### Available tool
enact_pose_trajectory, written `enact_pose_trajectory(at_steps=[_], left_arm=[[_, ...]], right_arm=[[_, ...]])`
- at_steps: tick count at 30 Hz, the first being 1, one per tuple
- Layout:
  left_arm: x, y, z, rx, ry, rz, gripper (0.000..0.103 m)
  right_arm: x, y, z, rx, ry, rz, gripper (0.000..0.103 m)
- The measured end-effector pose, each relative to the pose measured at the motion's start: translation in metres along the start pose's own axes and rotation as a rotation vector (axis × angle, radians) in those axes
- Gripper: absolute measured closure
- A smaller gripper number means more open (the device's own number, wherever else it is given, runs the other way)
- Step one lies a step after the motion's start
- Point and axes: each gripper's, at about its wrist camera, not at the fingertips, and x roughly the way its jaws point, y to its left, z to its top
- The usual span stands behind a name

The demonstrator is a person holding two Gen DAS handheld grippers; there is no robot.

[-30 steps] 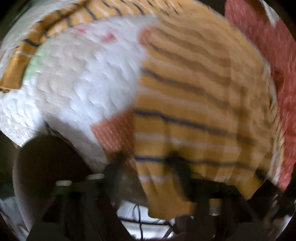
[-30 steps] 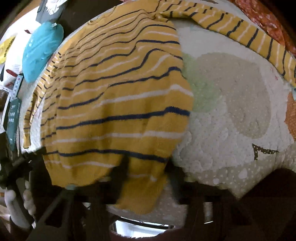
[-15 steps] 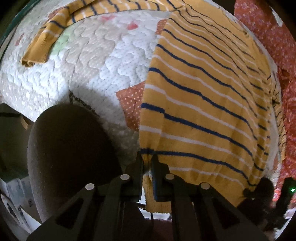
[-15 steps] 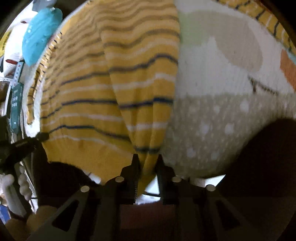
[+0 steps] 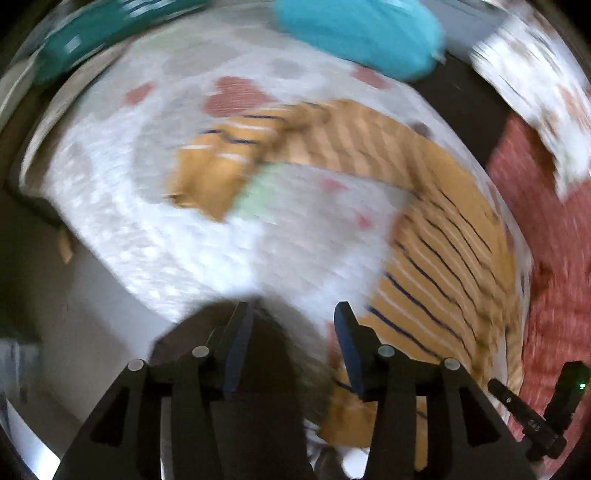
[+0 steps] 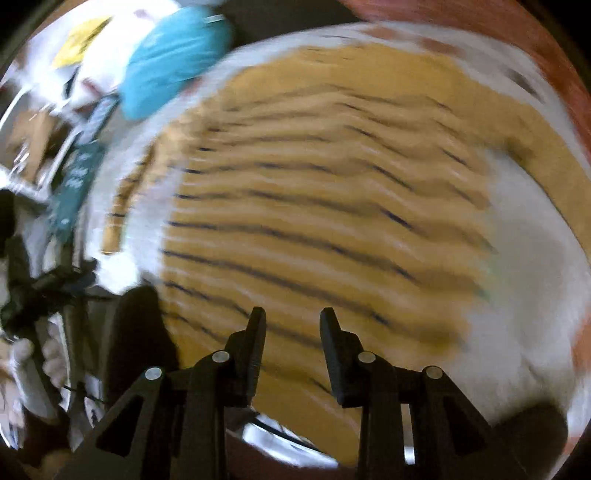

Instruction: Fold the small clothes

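- The left gripper [image 5: 291,317] has its jaws spread wide apart, with nothing between them; through the gap show a dark shadow and the white quilted mat [image 5: 155,229].
- The right gripper [image 6: 291,321] also has its jaws parted and holds nothing; the gap between its fingers looks down on yellow knit.
- One garment is in view: a mustard-yellow sweater [image 6: 325,206] with thin navy and white stripes, lying spread on the mat.
- In the right wrist view the sweater's body fills the middle of the frame just ahead of the jaws; whether the fingertips touch the cloth cannot be told because of blur.
- In the left wrist view the sweater [image 5: 447,266] lies to the right of the jaws, its hem reaching down beside the right-hand finger, apart from the gap itself.
- One sleeve [image 5: 229,162] stretches away from the body toward the far left part of the mat, its cuff end lying flat on the quilting.
- The mat carries pale patches and small red heart shapes near the sleeve.
- One teal cushion-like object [image 5: 362,33] sits beyond the mat's far edge; it appears at the upper left in the right wrist view [image 6: 173,59].
- A red patterned cloth [image 5: 550,236] lies along the mat's right edge, next to the sweater's body.
- Both views are heavily motion-blurred.
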Motion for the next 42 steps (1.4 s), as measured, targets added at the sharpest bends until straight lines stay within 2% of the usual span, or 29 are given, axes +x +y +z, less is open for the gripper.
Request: enact_pose_trajectory(at_steps=[3, 6, 8, 11, 15, 18, 19, 20, 21, 22, 23, 26, 29, 31, 33, 35, 39, 42], left_arm=[[0.004, 0.036, 0.009, -0.096, -0.003, 0.017, 0.058], [0.01, 0.063, 0.014, -0.181, -0.005, 0.018, 0.058], [0.016, 0.075, 0.013, -0.218, -0.004, 0.008, 0.058], [0.021, 0.094, 0.011, -0.255, 0.004, 0.001, 0.058], [0.03, 0.11, 0.012, -0.303, -0.002, -0.018, 0.057], [0.03, 0.12, 0.013, -0.328, -0.008, -0.045, 0.057], [0.03, 0.122, 0.013, -0.331, -0.009, -0.049, 0.057], [0.03, 0.122, 0.014, -0.33, -0.011, -0.052, 0.057], [0.03, 0.121, 0.014, -0.328, -0.013, -0.053, 0.057], [0.031, 0.119, 0.014, -0.323, -0.013, -0.053, 0.057], [0.03, 0.117, 0.015, -0.315, -0.013, -0.057, 0.057], [0.028, 0.103, 0.02, -0.274, -0.021, -0.072, 0.057], [0.033, 0.074, 0.031, -0.215, -0.013, -0.119, 0.055], [0.043, 0.048, 0.04, -0.181, 0.003, -0.221, 0.044], [0.061, 0.021, 0.052, -0.167, 0.048, -0.355, 0.038], [0.08, -0.008, 0.063, -0.14, 0.092, -0.455, 0.035], [0.126, -0.061, 0.082, -0.123, 0.173, -0.563, 0.03], [0.158, -0.092, 0.092, -0.151, 0.238, -0.605, 0.029]], right_arm=[[0.036, 0.071, 0.048, -0.131, -0.004, 0.088, 0.07], [0.073, 0.144, 0.084, -0.23, -0.006, 0.177, 0.063], [0.101, 0.181, 0.102, -0.24, 0.024, 0.246, 0.058], [0.152, 0.228, 0.113, -0.209, 0.11, 0.325, 0.057], [0.212, 0.271, 0.104, -0.238, 0.19, 0.276, 0.057], [0.241, 0.29, 0.1, -0.254, 0.21, 0.22, 0.058], [0.247, 0.295, 0.098, -0.251, 0.211, 0.226, 0.058], [0.249, 0.299, 0.098, -0.252, 0.211, 0.24, 0.067], [0.251, 0.301, 0.099, -0.249, 0.218, 0.254, 0.083], [0.251, 0.3, 0.101, -0.241, 0.248, 0.281, 0.095], [0.247, 0.298, 0.104, -0.232, 0.247, 0.288, 0.095], [0.209, 0.28, 0.121, -0.25, 0.162, 0.261, 0.095], [0.162, 0.248, 0.142, -0.298, 0.042, 0.141, 0.095], [0.136, 0.218, 0.157, -0.297, -0.021, 0.068, 0.095], [0.116, 0.183, 0.17, -0.24, -0.049, 0.048, 0.095], [0.101, 0.158, 0.176, -0.198, -0.069, 0.045, 0.095], [0.065, 0.123, 0.177, -0.137, -0.118, 0.058, 0.095], [0.043, 0.112, 0.172, -0.155, -0.137, 0.046, 0.095]])
